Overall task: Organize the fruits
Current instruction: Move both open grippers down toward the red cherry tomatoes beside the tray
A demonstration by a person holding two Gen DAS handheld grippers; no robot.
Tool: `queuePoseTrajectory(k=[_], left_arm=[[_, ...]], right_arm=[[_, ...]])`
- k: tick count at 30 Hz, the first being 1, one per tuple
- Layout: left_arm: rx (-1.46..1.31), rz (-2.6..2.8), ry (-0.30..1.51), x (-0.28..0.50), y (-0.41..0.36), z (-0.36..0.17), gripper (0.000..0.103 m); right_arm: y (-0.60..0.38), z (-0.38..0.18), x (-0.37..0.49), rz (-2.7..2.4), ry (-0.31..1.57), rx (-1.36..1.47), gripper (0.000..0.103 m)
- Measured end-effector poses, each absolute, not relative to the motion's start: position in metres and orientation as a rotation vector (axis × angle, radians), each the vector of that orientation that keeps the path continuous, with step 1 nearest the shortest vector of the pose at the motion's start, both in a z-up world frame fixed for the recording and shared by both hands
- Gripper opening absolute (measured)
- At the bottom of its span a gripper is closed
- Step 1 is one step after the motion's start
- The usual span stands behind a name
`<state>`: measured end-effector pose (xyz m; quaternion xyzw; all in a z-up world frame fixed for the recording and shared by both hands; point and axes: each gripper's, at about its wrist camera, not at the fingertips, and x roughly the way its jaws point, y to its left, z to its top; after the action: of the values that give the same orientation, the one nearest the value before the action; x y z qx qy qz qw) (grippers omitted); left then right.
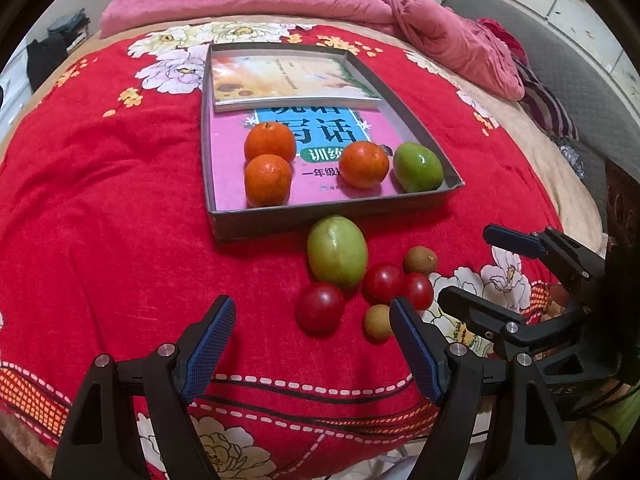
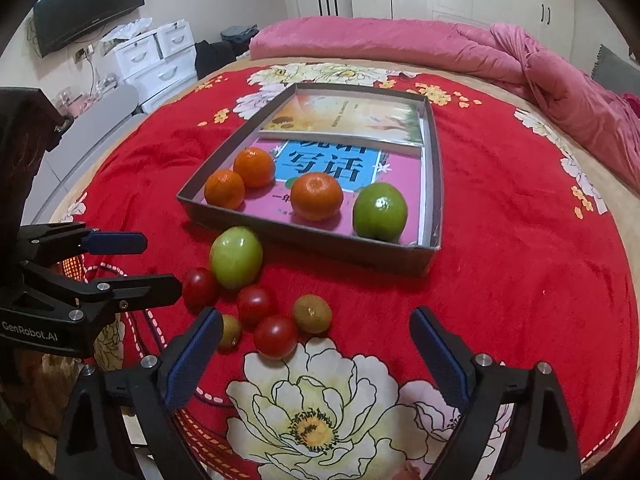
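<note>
A grey shallow box (image 1: 320,216) (image 2: 304,240) on the red bedspread holds three oranges (image 1: 269,179) (image 2: 316,196) and a green fruit (image 1: 418,167) (image 2: 380,211), on top of books. In front of the box lie a second green fruit (image 1: 337,256) (image 2: 236,257), three red cherry tomatoes (image 1: 320,308) (image 2: 276,336) and two small brown fruits (image 1: 420,260) (image 2: 312,314). My left gripper (image 1: 312,348) is open and empty, just short of the loose fruit; it also shows at the left of the right wrist view (image 2: 156,260). My right gripper (image 2: 316,356) is open and empty near the tomatoes; it also shows at the right of the left wrist view (image 1: 464,264).
The box sits on a round bed with a red floral spread (image 1: 100,220). A pink quilt (image 1: 360,4) (image 2: 520,60) lies bunched along the far side. White drawers (image 2: 156,60) and a wall TV (image 2: 88,4) stand beyond the bed.
</note>
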<state>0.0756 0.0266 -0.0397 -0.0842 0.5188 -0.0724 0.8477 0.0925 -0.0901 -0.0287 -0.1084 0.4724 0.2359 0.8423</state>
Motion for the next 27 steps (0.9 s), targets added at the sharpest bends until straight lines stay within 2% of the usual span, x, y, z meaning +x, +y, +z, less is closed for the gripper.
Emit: queuePoseTrajectory(k=[4, 9, 15, 18, 27], left_arm=[[-0.176, -0.163, 1.100, 0.075, 0.025, -0.041, 0.081], [-0.168, -0.172, 1.102, 0.075, 0.023, -0.041, 0.080], [-0.165, -0.180, 1.103, 0.075, 0.022, -0.042, 0.076], [-0.159, -0.188, 1.107, 0.074, 0.019, -0.043, 0.068], [-0.164, -0.199, 1.129, 0.078, 0.019, -0.049, 0.063]], right_arm=[[-0.089, -0.029, 0.092, 0.504, 1.003, -0.234, 0.086], [-0.085, -0.033, 0.088, 0.532, 1.022, -0.242, 0.073], [-0.082, -0.038, 0.086, 0.581, 1.052, -0.228, 0.056], [-0.081, -0.041, 0.085, 0.592, 1.067, -0.230, 0.050], [-0.076, -0.054, 0.084, 0.609, 1.113, -0.259, 0.040]])
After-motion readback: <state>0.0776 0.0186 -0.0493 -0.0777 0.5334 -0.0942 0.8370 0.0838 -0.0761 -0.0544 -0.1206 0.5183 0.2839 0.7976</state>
